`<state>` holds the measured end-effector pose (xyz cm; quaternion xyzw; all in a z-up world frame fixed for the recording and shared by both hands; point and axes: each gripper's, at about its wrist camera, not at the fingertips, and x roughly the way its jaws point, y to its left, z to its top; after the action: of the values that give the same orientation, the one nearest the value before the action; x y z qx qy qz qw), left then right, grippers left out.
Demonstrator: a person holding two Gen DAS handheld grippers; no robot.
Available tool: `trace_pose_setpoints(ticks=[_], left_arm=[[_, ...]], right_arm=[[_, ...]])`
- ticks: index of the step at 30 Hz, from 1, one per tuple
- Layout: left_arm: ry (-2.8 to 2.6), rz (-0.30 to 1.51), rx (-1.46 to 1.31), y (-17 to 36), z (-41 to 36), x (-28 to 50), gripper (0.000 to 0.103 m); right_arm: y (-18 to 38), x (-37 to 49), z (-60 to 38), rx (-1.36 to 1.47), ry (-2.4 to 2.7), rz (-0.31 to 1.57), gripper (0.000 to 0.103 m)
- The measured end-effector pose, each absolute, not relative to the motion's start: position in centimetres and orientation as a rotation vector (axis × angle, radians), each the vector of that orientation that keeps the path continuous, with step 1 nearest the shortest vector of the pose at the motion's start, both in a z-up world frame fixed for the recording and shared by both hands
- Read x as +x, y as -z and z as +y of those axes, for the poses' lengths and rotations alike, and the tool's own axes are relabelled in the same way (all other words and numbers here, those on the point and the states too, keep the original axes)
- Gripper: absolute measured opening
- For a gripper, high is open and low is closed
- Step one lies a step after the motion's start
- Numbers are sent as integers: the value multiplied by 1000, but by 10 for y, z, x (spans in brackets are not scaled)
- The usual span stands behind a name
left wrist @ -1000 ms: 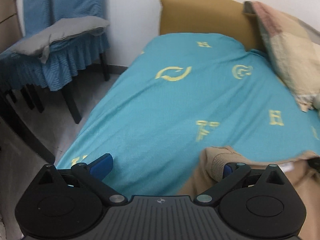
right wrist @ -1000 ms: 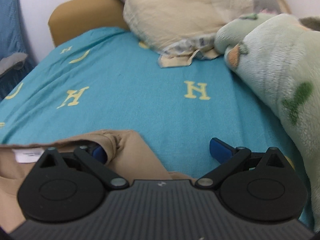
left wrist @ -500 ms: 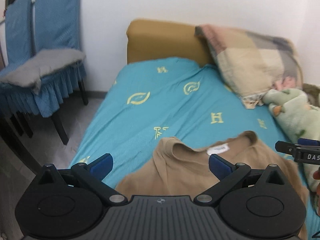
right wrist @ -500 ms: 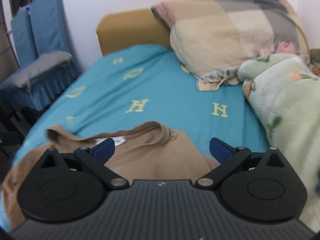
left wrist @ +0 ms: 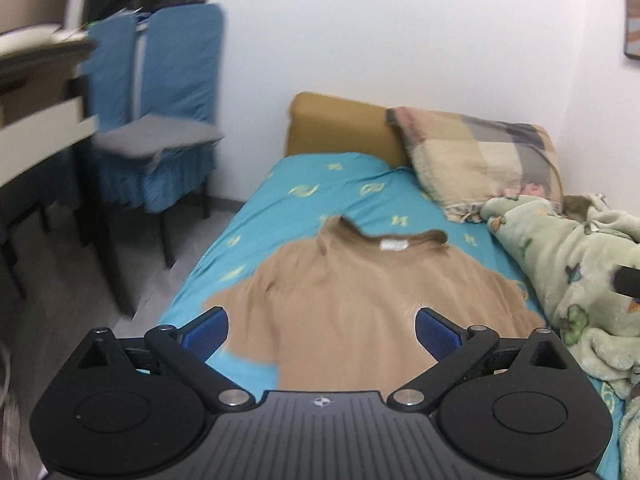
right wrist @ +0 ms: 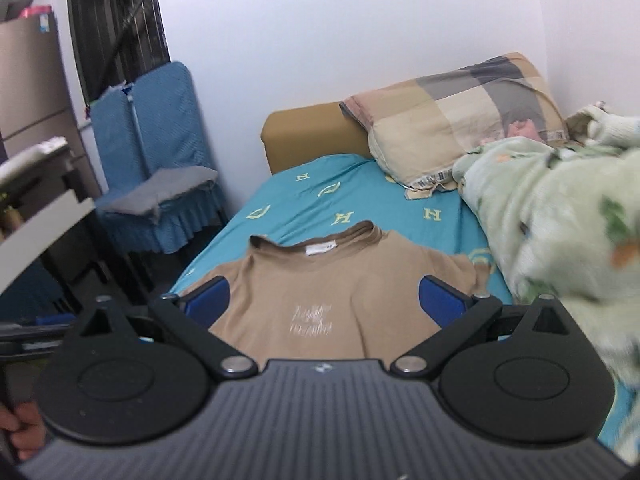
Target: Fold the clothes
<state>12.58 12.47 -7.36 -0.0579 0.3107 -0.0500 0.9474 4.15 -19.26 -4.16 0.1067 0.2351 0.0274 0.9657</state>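
A tan T-shirt lies spread, seemingly flat, on the teal bedsheet; left gripper and right gripper gape wide, holding nothing.

A tan short-sleeved T-shirt lay spread flat and unfolded on the teal bedsheet, front up. Its collar, with a white label inside, pointed toward the sheet's head end; pale lettering crossed the chest, and both sleeves were spread outward.
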Motion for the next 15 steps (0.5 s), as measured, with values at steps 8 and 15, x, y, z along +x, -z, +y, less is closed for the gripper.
trace_pose_setpoints(ticks=[8, 15], left_arm=[[-12, 688, -202, 91, 164, 106, 99], [-100, 739, -470, 137, 204, 143, 95]], right_arm=[[55, -33, -204, 319, -90, 440, 71], [88, -30, -213, 389, -107, 457, 85]])
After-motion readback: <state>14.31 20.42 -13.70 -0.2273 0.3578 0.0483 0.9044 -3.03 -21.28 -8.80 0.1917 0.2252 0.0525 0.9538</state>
